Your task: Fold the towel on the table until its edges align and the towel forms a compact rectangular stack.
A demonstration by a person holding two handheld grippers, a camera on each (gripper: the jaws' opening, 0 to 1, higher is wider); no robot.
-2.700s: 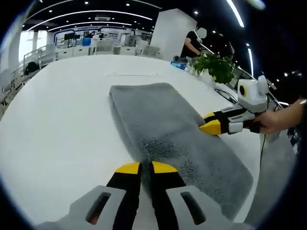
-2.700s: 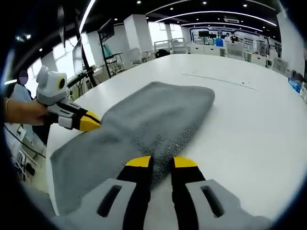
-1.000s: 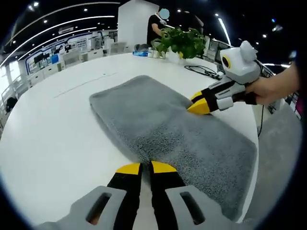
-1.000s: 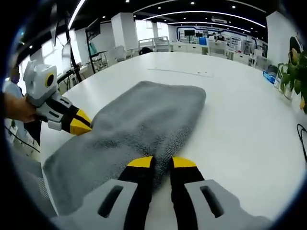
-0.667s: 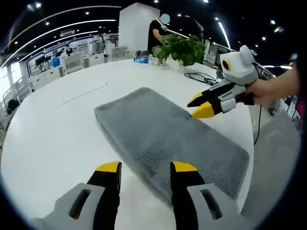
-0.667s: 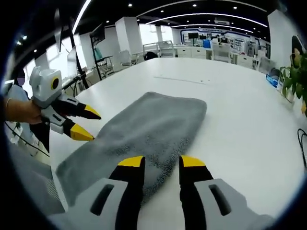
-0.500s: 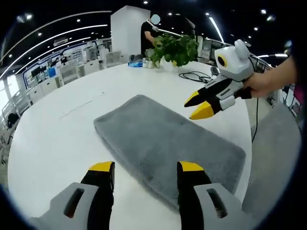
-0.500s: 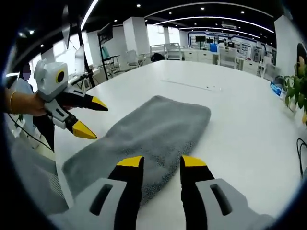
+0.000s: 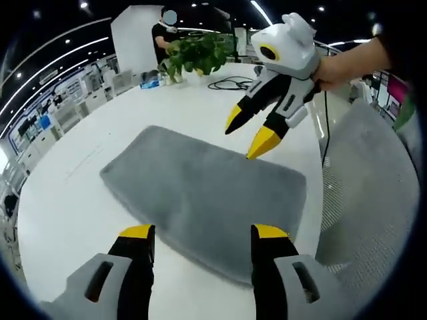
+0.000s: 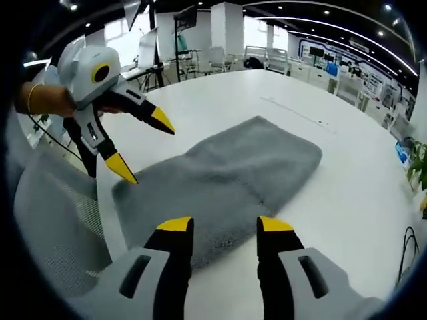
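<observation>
In the left gripper view, the left gripper (image 9: 201,233) is seen at 6 o'clock with its jaws spread wide and nothing between them; a second ago they were pressed together on the near edge of the towel (image 9: 200,193). The towel is now released and lies flat on the table (image 9: 60,213) as a long grey rectangle, running from about 9 o'clock to 4 o'clock just beyond the jaw tips. Beyond it, at 1 o'clock, the right gripper (image 9: 248,137) is held by a hand (image 9: 337,67), jaws apart and empty, lifted clear of the towel's far edge, where earlier it was closed on that edge. Farther off, a plant (image 9: 193,57) and a cable (image 9: 230,83) are seen near 12 o'clock, with a person (image 9: 163,33) behind.

In the right gripper view, the right gripper (image 10: 217,227) sits at 6 o'clock, jaws open and empty, just short of the towel (image 10: 233,177). The left gripper (image 10: 143,147) is seen at 10 o'clock, open, above the towel's end near the table (image 10: 347,193) edge. A mesh chair (image 10: 53,220) lies at 8 o'clock.

Both edges have thus been let go together and both tools raised. The fold in hand is judged finished: the towel looks doubled, with thick, fairly even edges. Whether a further fold is needed for a compact stack cannot be settled; the shape is still long, so one more crosswise fold is thought likely.
</observation>
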